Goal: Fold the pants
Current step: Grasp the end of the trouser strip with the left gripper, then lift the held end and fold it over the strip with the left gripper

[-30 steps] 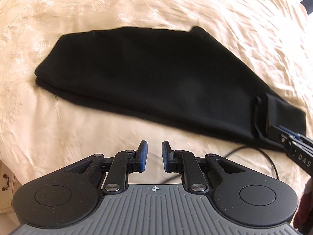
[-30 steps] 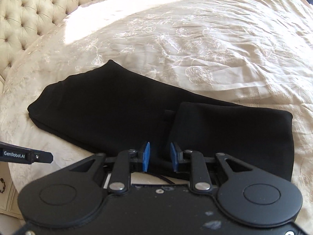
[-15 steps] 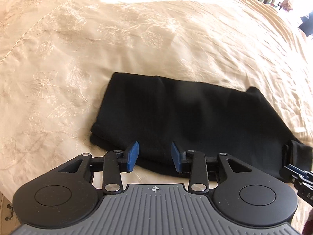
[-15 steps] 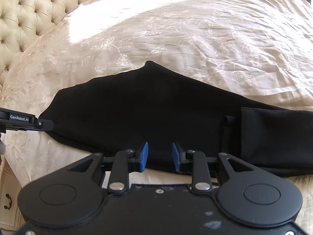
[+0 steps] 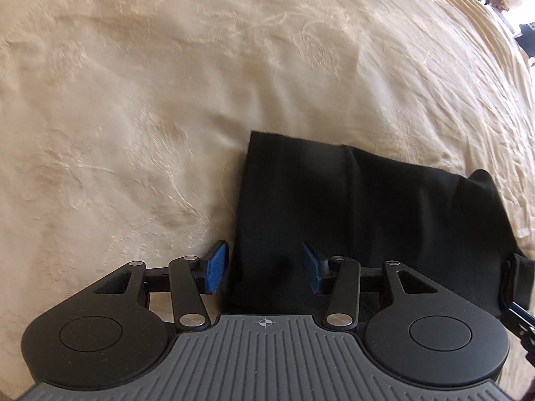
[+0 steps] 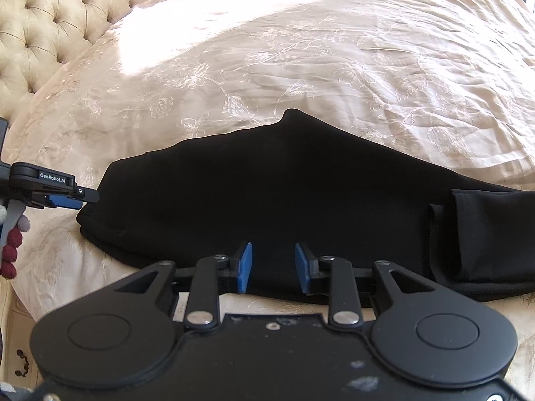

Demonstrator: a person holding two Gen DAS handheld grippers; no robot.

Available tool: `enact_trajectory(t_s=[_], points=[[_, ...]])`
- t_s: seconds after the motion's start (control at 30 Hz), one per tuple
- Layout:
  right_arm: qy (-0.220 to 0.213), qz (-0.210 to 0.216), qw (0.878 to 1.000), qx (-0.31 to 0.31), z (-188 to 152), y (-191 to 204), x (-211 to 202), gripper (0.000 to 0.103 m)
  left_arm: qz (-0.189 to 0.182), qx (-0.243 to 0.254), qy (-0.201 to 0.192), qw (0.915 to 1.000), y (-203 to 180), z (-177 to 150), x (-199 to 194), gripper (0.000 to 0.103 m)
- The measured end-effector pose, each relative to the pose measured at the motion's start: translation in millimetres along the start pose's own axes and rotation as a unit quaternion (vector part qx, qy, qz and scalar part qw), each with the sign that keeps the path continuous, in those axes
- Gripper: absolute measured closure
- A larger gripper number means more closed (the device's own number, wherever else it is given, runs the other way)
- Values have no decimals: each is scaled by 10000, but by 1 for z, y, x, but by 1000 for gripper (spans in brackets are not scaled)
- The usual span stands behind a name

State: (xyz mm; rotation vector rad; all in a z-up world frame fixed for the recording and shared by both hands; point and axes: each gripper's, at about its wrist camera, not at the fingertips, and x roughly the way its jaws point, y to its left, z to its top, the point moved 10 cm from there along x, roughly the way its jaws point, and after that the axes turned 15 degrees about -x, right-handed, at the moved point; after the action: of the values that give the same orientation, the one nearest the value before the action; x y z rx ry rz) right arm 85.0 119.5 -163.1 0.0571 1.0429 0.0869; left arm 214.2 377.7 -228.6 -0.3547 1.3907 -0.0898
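From the left wrist, the left gripper (image 5: 264,269) hangs over the end of the black pants (image 5: 367,220), its blue pads spreading wider right now. One pad sits over the cream bedspread (image 5: 167,100), the other over the dark cloth, with the cloth's edge below the gap — nothing is pinched. The pants lie near the bed's near edge, stretching off to the right.

From the right wrist, the right gripper (image 6: 271,267) has its pads parted over the long near edge of the pants (image 6: 284,193), gripping nothing. The left gripper (image 6: 78,197) pokes in at the cloth's left end. The tufted headboard (image 6: 57,13) stands at the far left.

The pants look already doubled lengthwise into one long band — the crosswise folds seem left to do.
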Motion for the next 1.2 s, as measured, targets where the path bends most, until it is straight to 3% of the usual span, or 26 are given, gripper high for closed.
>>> enact_trajectory(t_s=[0.03, 0.1, 0.27, 0.37, 0.53, 0.67, 0.9, 1.0, 1.1, 1.2], points=[[19, -13, 10000, 16, 0, -1, 1, 72, -49, 28, 103, 9999, -1, -3, 7, 39], [69, -46, 10000, 36, 0, -2, 3, 72, -170, 135, 207, 9996, -8, -7, 17, 26], [160, -86, 9998, 109, 2, -6, 11, 71, -262, 27, 320, 9991, -12, -4, 39, 18], [180, -84, 9997, 119, 6, -7, 17, 71, -381, -191, 352, 9985, -20, 3, 48, 4], [194, -86, 9997, 118, 20, -9, 31, 71, 194, -5, 256, 9995, -36, 5, 63, 0], [160, -189, 9996, 98, 41, -18, 46, 71, 517, 57, 206, 9984, -43, 2, 68, 0], [208, -350, 9990, 164, 82, -36, 86, 70, 583, 8, 451, 9973, -53, 7, 72, 0], [336, -386, 9985, 216, 95, -40, 105, 64, 553, -19, 296, 9980, -53, 14, 69, 1], [788, -345, 9958, 321, 87, -37, 124, 62, 497, 168, -9, 9986, -50, 7, 54, 21], [764, -243, 9966, 190, 76, -28, 124, 61, 176, 78, -76, 9998, -47, 5, 38, 45]])
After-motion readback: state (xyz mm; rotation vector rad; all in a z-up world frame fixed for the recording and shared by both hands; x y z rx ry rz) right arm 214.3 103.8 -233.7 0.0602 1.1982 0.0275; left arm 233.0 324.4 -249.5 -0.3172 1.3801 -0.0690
